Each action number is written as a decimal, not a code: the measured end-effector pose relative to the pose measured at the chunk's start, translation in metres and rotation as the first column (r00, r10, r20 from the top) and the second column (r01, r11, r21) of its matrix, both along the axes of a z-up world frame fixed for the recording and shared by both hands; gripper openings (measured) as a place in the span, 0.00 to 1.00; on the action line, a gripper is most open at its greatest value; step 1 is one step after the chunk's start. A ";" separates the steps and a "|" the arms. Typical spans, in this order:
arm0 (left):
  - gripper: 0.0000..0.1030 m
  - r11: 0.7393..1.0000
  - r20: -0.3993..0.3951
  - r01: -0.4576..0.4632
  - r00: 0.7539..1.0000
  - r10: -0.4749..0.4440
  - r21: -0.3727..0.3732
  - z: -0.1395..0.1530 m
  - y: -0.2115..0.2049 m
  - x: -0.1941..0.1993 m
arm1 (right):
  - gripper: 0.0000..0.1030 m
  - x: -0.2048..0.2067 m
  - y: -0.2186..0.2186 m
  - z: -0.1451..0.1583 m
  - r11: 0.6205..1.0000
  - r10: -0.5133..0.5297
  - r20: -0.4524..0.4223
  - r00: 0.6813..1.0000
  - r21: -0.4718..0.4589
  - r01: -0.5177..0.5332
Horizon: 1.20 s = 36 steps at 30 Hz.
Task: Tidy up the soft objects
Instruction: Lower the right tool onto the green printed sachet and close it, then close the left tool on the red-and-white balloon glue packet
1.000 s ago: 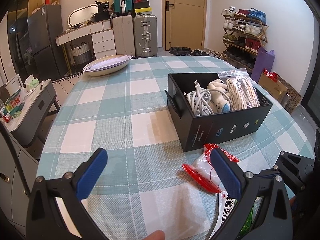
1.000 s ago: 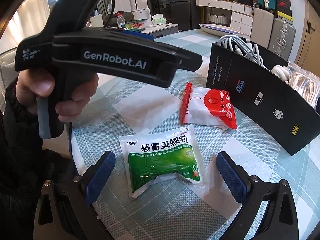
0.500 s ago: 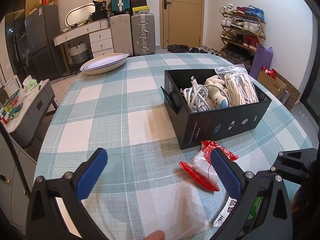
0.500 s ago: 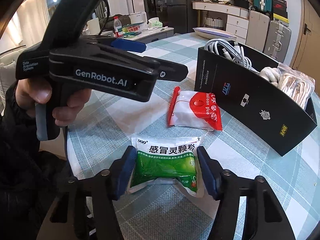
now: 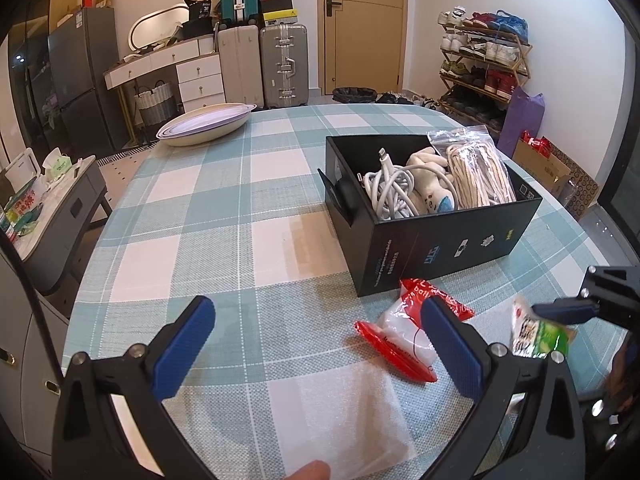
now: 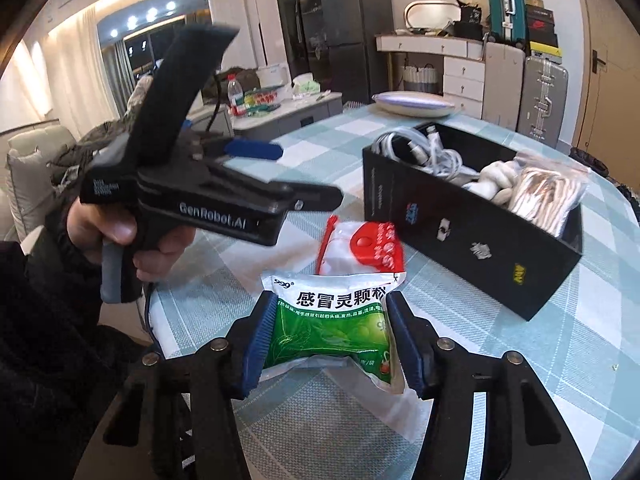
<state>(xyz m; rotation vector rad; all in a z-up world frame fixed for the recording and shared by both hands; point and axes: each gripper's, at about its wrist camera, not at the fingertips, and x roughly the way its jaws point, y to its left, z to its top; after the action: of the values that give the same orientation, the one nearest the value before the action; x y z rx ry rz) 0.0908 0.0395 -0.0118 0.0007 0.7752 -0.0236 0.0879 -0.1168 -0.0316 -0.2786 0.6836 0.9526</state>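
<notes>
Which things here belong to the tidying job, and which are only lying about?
Job:
- green pouch, gripped by right gripper
- red pouch on the table
- black box with cables, soft toy, bagged cord
- left gripper, open

Lying about:
- dish
- suitcases
- shoe rack

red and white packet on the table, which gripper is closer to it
Left. The left gripper hovers open right at the red and white packet, one finger overlapping it in view. The right gripper, gripping the green packet, sits short of it.
</notes>
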 end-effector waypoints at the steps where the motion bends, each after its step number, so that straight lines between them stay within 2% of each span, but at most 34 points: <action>1: 1.00 1.000 -0.003 0.002 1.000 -0.002 0.000 -0.001 -0.001 0.000 | 0.55 0.002 -0.005 0.002 1.000 -0.011 -0.004 1.000 0.025 0.011; 8: 1.00 1.000 -0.023 0.026 0.999 -0.026 0.003 -0.010 -0.010 0.002 | 0.55 0.010 -0.032 0.011 0.989 -0.118 -0.001 0.993 0.093 0.117; 14: 1.00 0.997 -0.062 0.073 0.995 -0.072 0.018 -0.021 -0.024 0.006 | 0.55 0.017 -0.044 0.016 0.977 -0.183 0.012 0.983 0.115 0.180; 16: 1.00 0.996 -0.065 0.094 0.994 -0.093 0.005 -0.021 -0.026 0.006 | 0.55 0.018 -0.047 0.016 0.975 -0.192 0.010 0.981 0.115 0.189; 27: 0.98 0.986 -0.085 0.161 0.984 -0.157 0.037 -0.024 -0.045 0.004 | 0.55 0.019 -0.045 0.014 0.975 -0.192 0.010 0.981 0.116 0.190; 33: 0.81 0.978 -0.094 0.203 0.975 -0.200 0.034 -0.025 -0.054 0.001 | 0.55 0.021 -0.042 0.013 0.974 -0.196 0.009 0.981 0.114 0.193; 35: 0.66 0.975 -0.089 0.220 0.972 -0.217 0.025 -0.024 -0.056 0.000 | 0.55 0.021 -0.042 0.013 0.975 -0.196 0.008 0.981 0.113 0.193; 36: 0.63 0.973 -0.090 0.228 0.970 -0.225 0.020 -0.024 -0.057 0.000 | 0.55 0.021 -0.042 0.013 0.974 -0.197 0.009 0.980 0.113 0.194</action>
<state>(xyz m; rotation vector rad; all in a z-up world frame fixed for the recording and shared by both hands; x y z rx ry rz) 0.0909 -0.0172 -0.0361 0.1179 0.8596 -0.2307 0.1091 -0.1590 -0.0191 -0.1188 0.6243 0.7955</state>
